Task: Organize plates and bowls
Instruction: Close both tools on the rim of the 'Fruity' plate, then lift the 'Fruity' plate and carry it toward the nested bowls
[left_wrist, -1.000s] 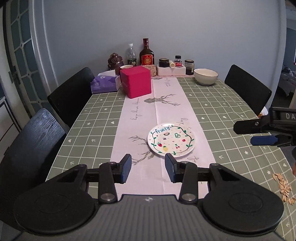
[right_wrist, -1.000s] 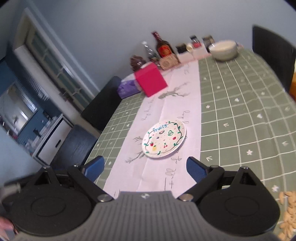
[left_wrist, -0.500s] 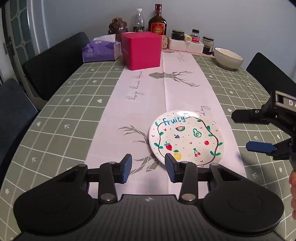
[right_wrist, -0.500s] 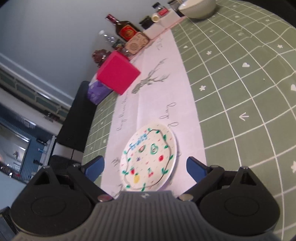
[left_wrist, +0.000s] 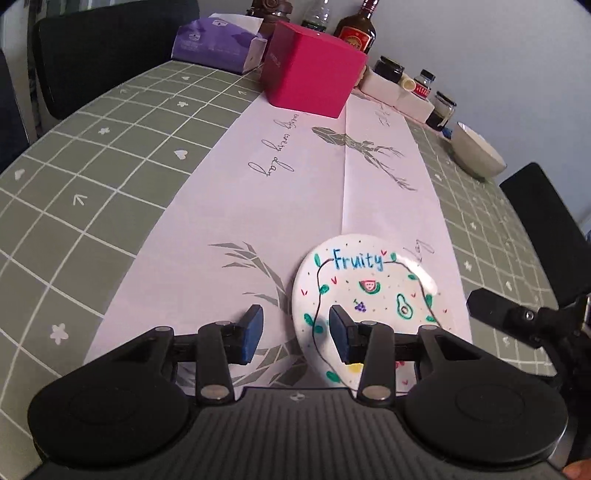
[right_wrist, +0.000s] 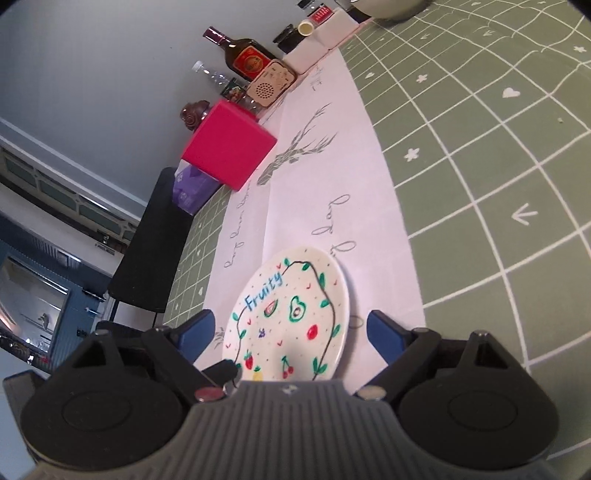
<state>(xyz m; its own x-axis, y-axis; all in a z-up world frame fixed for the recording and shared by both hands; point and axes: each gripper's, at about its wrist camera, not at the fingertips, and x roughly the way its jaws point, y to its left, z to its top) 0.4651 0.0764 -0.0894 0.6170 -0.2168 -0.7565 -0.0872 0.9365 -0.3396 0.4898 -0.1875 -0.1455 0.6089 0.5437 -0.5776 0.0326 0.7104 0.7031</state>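
A white plate (left_wrist: 373, 291) painted with fruit and the word "Fruity" lies flat on the white table runner (left_wrist: 303, 192). My left gripper (left_wrist: 295, 332) hangs low over the plate's left edge, half open. Its right finger sits above the plate and its left finger above the runner. My right gripper (right_wrist: 290, 332) is wide and closing, with the plate (right_wrist: 291, 314) between its blue pads, which do not touch it. In the left wrist view the right gripper's finger (left_wrist: 495, 314) shows at the plate's right side. A pale bowl (left_wrist: 476, 151) stands at the far right of the table.
A pink box (left_wrist: 314, 81) and a purple tissue box (left_wrist: 218, 44) stand at the far end, with bottles (right_wrist: 247, 55) and jars (left_wrist: 439, 110) behind them. Black chairs (left_wrist: 110, 48) line the left side and one (left_wrist: 546, 229) the right. The green checked cloth (left_wrist: 92, 184) covers the table.
Both grippers have sunk toward the table and come close to the plate. The plate now lies between the right gripper's fingers, which have narrowed a little. Both views have rolled.
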